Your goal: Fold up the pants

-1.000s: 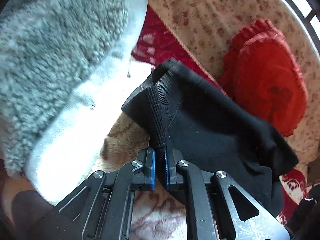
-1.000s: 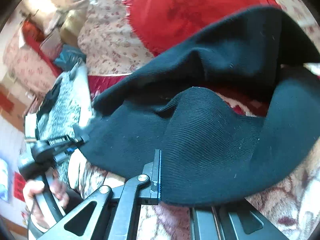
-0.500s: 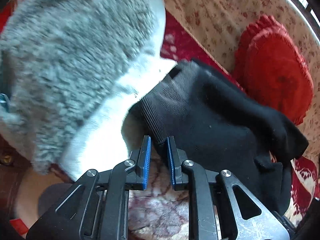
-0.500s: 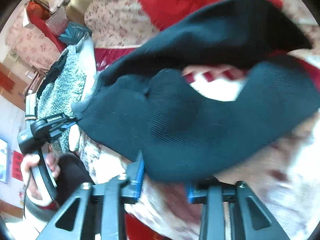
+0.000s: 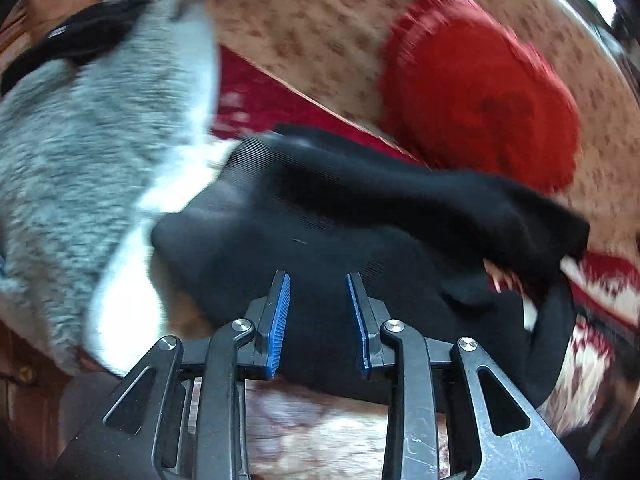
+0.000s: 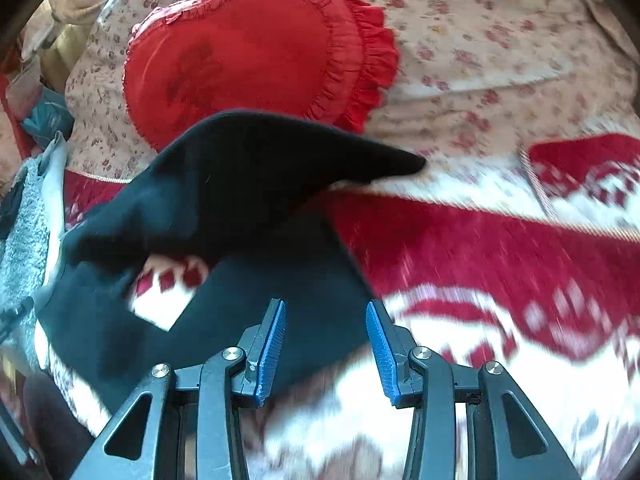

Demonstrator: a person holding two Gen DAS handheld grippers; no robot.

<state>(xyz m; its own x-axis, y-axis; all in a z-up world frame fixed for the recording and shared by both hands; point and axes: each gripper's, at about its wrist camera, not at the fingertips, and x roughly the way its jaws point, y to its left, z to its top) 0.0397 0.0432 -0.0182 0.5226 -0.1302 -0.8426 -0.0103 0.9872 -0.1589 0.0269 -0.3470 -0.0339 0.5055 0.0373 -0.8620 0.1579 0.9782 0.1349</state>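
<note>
Red-and-white patterned bedding [image 6: 460,240] is spread beneath the black pants [image 5: 320,216], laid doubled for folding; left gripper [image 5: 318,312] and right gripper [image 6: 326,340] are held released, gripping nothing.

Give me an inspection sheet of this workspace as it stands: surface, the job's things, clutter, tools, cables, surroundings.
Surface: red and white patterned blanket, with a floral sheet behind it.
Job's things: black pants lie loosely bunched on the blanket, with a gap in the fabric showing the blanket through it; not a neat fold.
Clutter: red heart-shaped frilled cushion on the floral sheet beyond the pants; grey fleecy garment beside the pants on the left.
Tools: left tool open, jaws apart over the pants, gripping nothing; right tool open, at the pants' near edge.
Cables: nothing seen.
Surroundings: piled household items at the far left in the right wrist view, too blurred to name.
</note>
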